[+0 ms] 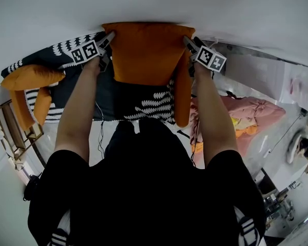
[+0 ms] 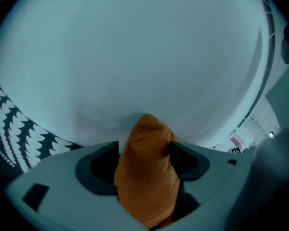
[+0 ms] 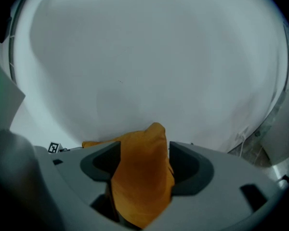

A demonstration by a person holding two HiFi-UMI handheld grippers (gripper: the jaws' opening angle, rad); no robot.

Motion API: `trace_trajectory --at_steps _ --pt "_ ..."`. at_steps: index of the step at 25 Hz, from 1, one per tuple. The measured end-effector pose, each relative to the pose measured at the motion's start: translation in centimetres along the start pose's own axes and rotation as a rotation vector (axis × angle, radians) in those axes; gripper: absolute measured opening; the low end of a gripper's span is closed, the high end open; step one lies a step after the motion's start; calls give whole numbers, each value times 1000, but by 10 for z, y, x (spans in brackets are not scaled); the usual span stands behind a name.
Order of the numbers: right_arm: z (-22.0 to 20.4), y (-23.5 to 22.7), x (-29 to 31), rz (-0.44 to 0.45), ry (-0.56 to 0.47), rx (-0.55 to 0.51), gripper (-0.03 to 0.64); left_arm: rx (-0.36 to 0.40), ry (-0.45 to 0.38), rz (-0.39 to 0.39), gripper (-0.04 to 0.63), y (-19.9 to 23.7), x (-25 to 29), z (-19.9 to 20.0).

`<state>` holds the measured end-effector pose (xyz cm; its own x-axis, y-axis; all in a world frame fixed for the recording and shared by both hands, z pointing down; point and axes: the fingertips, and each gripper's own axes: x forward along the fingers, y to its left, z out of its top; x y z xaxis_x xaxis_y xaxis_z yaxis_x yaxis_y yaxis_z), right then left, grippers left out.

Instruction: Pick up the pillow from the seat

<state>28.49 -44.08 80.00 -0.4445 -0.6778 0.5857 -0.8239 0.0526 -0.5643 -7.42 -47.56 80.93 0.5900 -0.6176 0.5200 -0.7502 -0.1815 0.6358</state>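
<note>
My left fingers [image 2: 100, 165] are clamped on a bunched corner of the burnt-orange fabric pillow [image 1: 142, 53]. My right fingers [image 3: 185, 165] pinch the opposite corner the same way, with cloth filling each gap. Holding both upper corners spreads the weight, so the pillow hangs flat and level between the left gripper [image 1: 103, 49] and the right gripper [image 1: 191, 49] instead of folding or swinging. It hangs in front of the white wall [image 1: 195, 9], above the dark seat with the white zigzag cover [image 1: 149, 105]. Its lower edge looks clear of the seat, though I can't be sure from this steep angle.
</note>
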Motion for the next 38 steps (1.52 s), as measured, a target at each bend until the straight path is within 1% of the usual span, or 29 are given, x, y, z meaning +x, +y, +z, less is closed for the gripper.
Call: trace_trajectory --at_steps 3,8,12,15,18,21,25,29,31,38 --pt "4 -2 4 14 -14 32 321 -19 -2 -15 324 -2 4 -1" --pt "9 -4 11 2 -23 52 323 -35 -9 -37 324 -5 7 3" --pt "11 -4 16 29 -29 95 333 -49 -12 -37 324 -8 11 3" --pt "14 -3 22 46 -34 106 334 -60 -17 -38 322 -10 16 5" --pt "16 -1 26 60 -35 129 321 -72 -31 -34 311 -11 15 9" --pt "16 -6 27 55 -24 148 310 -84 -37 -35 295 -14 15 7" --pt "14 -16 35 50 -11 193 313 -87 -39 -30 273 -14 15 5" --pt "13 -19 42 68 -9 227 292 -86 -38 -28 250 -15 15 4" --pt "14 -16 42 68 -13 227 265 -84 -36 -31 239 -16 14 3" --pt "13 -9 39 49 -10 224 230 -73 -32 -28 209 -20 8 2"
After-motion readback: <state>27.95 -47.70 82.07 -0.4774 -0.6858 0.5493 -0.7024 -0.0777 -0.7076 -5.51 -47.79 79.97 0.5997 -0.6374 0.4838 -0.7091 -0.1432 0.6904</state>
